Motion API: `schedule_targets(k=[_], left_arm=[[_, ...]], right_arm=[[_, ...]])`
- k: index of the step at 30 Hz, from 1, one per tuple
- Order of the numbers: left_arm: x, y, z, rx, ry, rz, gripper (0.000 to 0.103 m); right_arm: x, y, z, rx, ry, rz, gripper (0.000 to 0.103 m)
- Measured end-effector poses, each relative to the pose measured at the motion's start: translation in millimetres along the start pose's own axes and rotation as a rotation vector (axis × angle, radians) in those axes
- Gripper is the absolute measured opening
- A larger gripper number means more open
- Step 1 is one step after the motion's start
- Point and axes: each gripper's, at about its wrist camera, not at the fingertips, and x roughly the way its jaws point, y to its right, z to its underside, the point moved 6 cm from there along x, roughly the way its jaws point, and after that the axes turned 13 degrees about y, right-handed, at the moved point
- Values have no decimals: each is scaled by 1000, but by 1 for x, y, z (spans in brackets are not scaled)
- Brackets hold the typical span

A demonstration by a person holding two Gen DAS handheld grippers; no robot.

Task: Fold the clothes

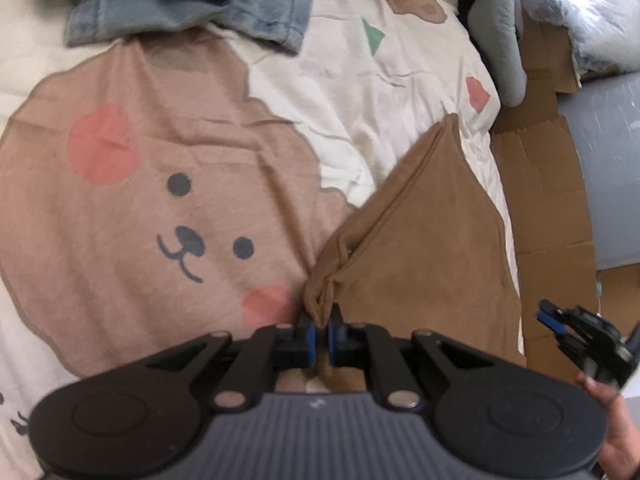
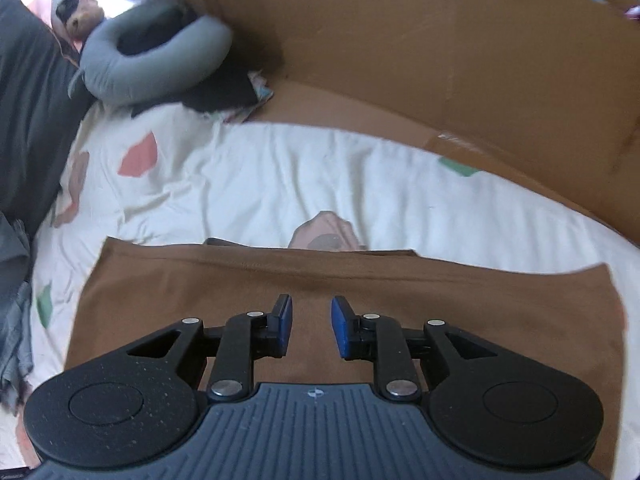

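The left gripper (image 1: pixel 320 340) pinched a bunched corner of the brown garment (image 1: pixel 420 248), soft, light and limp, which lay along the bed's (image 2: pixel 280 176) right edge, while the right gripper (image 2: pixel 311 326) stood open above it, holding nothing.

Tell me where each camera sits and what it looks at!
Left wrist: sits on the left tool, looking down at the bear bedspread; the tool pinches a bunched corner of the brown garment. The right tool and a hand peek in.
Right wrist: sits on the right tool, open, looking down over the flat brown garment toward cardboard.
Shared: the garment, bedspread, grey pillow and cardboard.
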Motion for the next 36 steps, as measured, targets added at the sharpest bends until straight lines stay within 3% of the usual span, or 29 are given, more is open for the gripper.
schedule_targets(k=[6, 18, 19, 22, 36], left_arm=[[-13, 21, -6, 62, 4, 20, 6], [-28, 75, -11, 165, -25, 105, 6], [-30, 78, -12, 176, -29, 110, 6], [-30, 89, -13, 186, -45, 120, 6], [-26, 141, -8, 277, -117, 191, 6]], right_arm=[[-56, -4, 2, 13, 47, 16, 36], [-141, -17, 12, 142, 110, -23, 36], [-146, -19, 13, 136, 112, -22, 37], [-159, -25, 17, 124, 117, -22, 52], [-191, -69, 64, 86, 129, -110, 58]])
